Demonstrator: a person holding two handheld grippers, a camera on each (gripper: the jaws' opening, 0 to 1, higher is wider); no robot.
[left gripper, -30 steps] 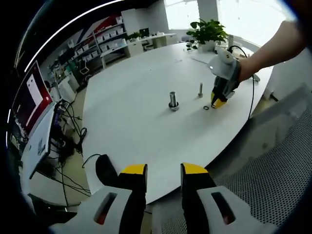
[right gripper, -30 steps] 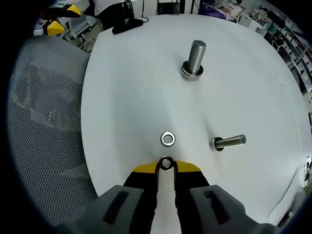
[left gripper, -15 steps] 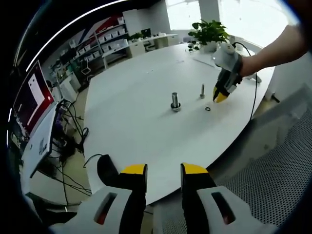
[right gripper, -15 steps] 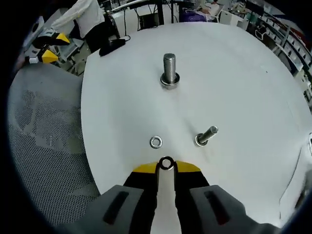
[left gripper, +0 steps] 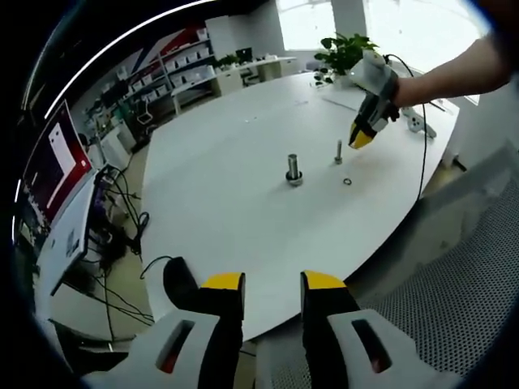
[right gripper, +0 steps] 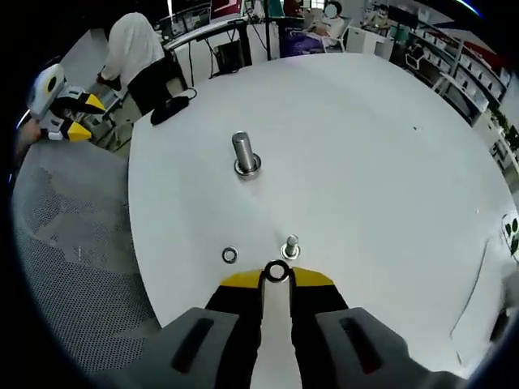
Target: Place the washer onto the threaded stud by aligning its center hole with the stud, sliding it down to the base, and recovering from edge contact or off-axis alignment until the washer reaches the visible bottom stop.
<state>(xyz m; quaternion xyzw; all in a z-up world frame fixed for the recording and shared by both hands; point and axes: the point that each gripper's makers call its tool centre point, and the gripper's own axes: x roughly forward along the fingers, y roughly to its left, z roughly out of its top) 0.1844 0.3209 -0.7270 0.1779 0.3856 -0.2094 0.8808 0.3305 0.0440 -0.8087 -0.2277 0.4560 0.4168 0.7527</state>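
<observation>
Steel washer [right gripper: 276,272] pinched in your right gripper [right gripper: 276,277], lifted over the table [right gripper: 389,162]; left gripper [left gripper: 272,284] gapes empty off its edge; next centre it over the stud [right gripper: 245,154].

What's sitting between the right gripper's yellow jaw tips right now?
A small metal washer is pinched on edge between the right gripper tips, its center hole visible. The lower rim is hidden behind the jaws. Beyond it, a second washer lies flat on the white table.

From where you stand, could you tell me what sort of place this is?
Probably an office or lab workspace: a large white table carries the test hardware, storage shelves line the far wall, and a monitor stands beside cables.
</observation>
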